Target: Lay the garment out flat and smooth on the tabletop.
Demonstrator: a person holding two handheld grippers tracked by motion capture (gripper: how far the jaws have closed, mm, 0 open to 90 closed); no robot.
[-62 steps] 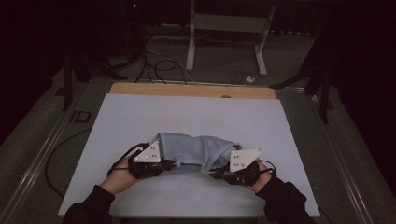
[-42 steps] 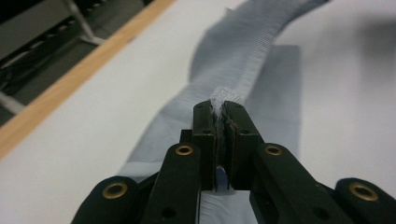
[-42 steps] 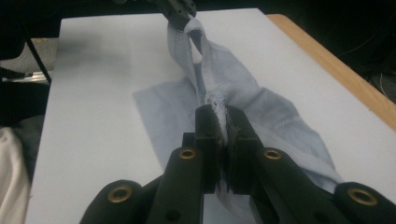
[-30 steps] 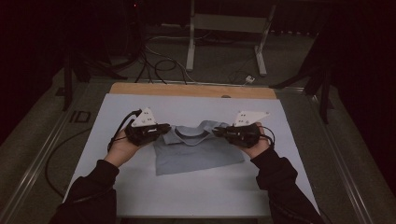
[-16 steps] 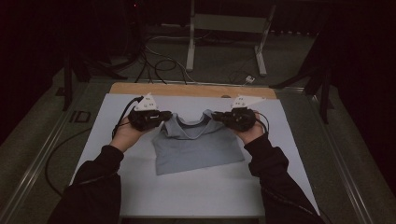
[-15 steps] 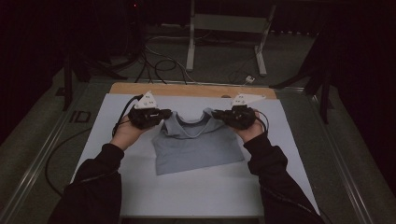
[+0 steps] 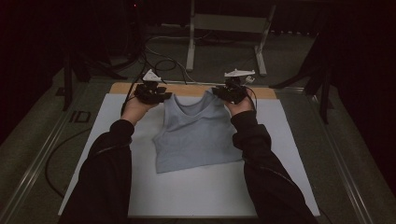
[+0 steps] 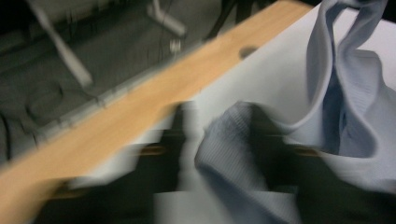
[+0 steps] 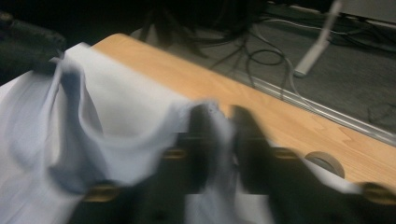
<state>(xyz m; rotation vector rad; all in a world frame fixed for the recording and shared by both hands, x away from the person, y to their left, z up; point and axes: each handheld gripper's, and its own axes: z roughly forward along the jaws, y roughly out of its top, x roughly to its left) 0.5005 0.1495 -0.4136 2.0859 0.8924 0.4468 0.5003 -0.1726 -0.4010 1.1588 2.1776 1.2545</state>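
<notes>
A light blue tank top [image 7: 196, 133] lies flat on the white mat [image 7: 196, 196], with its neckline toward the far edge. My left gripper [image 7: 161, 94] is at its left shoulder strap and my right gripper [image 7: 218, 92] at its right strap. In the blurred left gripper view the jaws [image 8: 224, 116] stand apart with the strap's fabric [image 8: 233, 144] loose between them. In the right gripper view the strap [image 9: 220, 135] runs through a narrower gap in the jaws [image 9: 222, 114]. Both pairs of jaws have just been opening.
A wooden strip [image 7: 187, 88] edges the table just past the grippers, with a round hole [image 9: 324, 163] in it. Beyond it, on the floor, are a metal stand [image 7: 224, 28] and cables [image 7: 159, 60]. Dark sleeves reach over the mat on both sides of the top.
Both hands have moved away toward the far edge, drawing the top from a bunched heap near the front into a flat spread.
</notes>
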